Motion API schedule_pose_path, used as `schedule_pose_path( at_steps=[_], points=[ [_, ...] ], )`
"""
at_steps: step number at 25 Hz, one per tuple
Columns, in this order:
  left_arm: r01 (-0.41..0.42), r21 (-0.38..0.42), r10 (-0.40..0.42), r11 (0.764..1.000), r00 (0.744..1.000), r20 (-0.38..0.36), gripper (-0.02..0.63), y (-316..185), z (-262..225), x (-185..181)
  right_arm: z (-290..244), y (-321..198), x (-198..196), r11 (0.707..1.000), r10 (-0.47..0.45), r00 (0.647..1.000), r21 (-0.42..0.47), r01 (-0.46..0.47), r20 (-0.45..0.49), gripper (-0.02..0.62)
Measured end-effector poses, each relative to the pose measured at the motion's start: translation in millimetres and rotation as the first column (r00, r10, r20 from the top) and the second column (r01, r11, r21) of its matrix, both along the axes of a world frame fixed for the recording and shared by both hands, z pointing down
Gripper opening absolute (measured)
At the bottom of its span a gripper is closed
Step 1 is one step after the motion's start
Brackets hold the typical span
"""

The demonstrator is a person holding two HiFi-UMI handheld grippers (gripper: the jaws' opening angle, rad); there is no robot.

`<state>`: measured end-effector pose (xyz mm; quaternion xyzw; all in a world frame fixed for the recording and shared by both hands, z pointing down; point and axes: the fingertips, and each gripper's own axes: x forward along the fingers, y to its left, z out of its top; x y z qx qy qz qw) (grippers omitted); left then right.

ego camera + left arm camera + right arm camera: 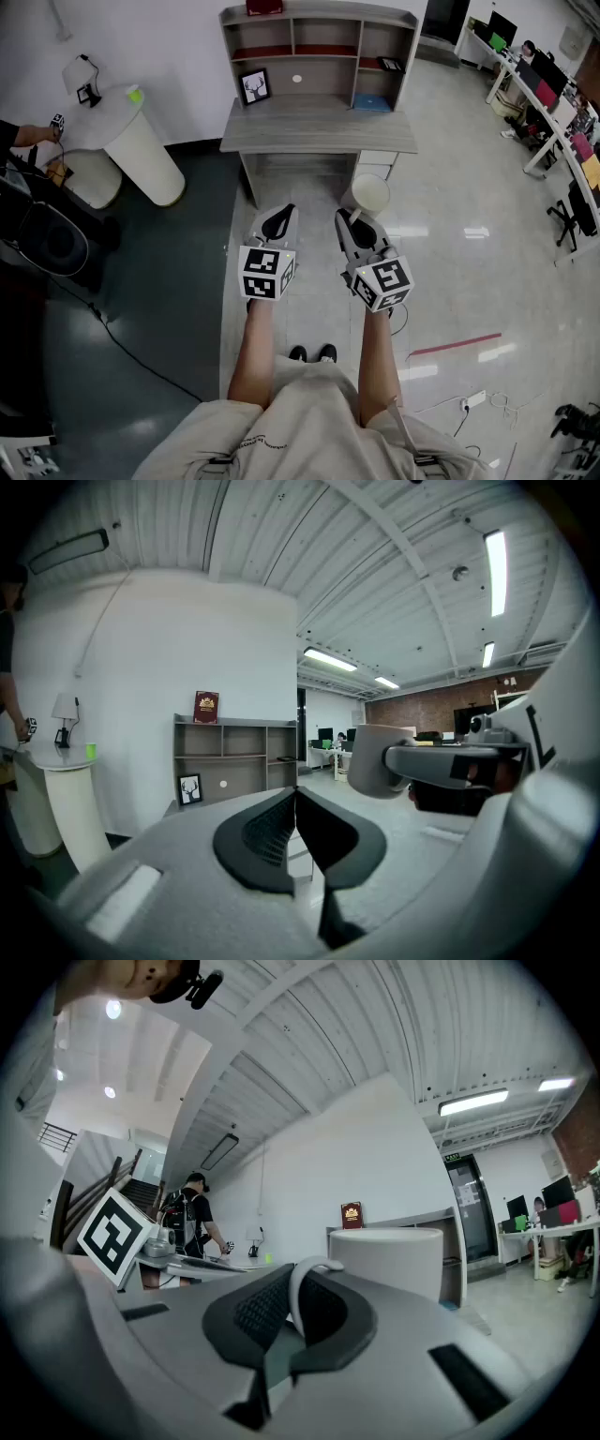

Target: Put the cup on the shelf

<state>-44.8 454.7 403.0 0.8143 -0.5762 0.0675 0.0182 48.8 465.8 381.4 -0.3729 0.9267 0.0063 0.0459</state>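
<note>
Cup: the white cup (368,194) is up in the air over the floor at about 1 o'clock from the person's feet, well short of the bench (319,131).
Right hand-held gripper (353,221): clamped on the cup's handle (302,1283). The right gripper view shows the white loop pinched between the pads, with the cup body just past the tips.
Left hand-held gripper (281,216): pads pressed together on nothing, hanging just beside the right one at its 9 o'clock.
Done so far: pickup looks sorted to me, since the cup is lifted and in carry.
Left to do: pretty much the whole delivery. It has to get to the shelf (319,42) at 12 o'clock, be set down in a bay and let go. Nothing is placed yet.
Shelf: it sits along the back of the bench. There's a picture frame (254,85) low at the left and a blue thing (372,101) low at the right. The wide middle bay looks like the barest spot.
Edges: I'd watch the bench's front lip, then the shelf dividers and the board above each bay, because the cup goes in body first with the hand-held gripper trailing behind it.
Open room: the floor straight ahead looks free. The white round stand (141,141) at 10 o'clock and the floor cable (103,323) at 8 o'clock both sit off the line.
</note>
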Motion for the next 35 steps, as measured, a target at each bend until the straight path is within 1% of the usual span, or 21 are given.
schedule_pose_path(
  at_steps=[4, 8, 12, 16, 21, 27, 31, 35],
  points=[
    [-0.020, 0.012, 0.019, 1.000, 1.000, 0.011, 0.011, -1, -6, 14, -3, -2, 9, 1.000, -0.003, 1.000, -0.001, 0.003, 0.012, 0.017],
    [-0.018, 0.010, 0.017, 1.000, 1.000, 0.012, 0.011, -3, -3, 27, 0, -5, 20, 1.000, -0.006, 1.000, -0.001, 0.006, 0.009, 0.017],
    [-0.020, -0.003, 0.020, 1.000, 1.000, 0.019, 0.011, -7, 4, 41, 7, -9, 32, 1.000, -0.024, 1.000, -0.017, 0.024, 0.013, 0.017],
    [-0.005, -0.020, 0.006, 1.000, 1.000, 0.022, 0.011, -10, 11, 50, 14, -14, 41, 0.999, -0.044, 0.999, -0.033, 0.044, -0.006, 0.017],
    [-0.015, -0.048, 0.017, 0.999, 0.999, 0.036, 0.011, -19, 25, 57, 24, -30, 50, 0.998, -0.041, 0.999, -0.052, 0.041, -0.012, 0.017],
    [-0.011, -0.056, 0.013, 0.998, 0.999, 0.032, 0.011, -54, 34, 56, 36, -60, 56, 0.997, -0.038, 0.999, -0.067, 0.039, 0.014, 0.017],
    [-0.050, -0.066, 0.053, 0.997, 0.998, 0.034, 0.011, -84, 41, 60, 42, -89, 56, 0.997, -0.026, 1.000, -0.075, 0.027, 0.015, 0.017],
    [-0.076, -0.056, 0.077, 0.996, 0.997, 0.027, 0.011, -130, 37, 60, 40, -128, 53, 0.997, 0.001, 1.000, -0.074, 0.000, 0.010, 0.017]
  ],
)
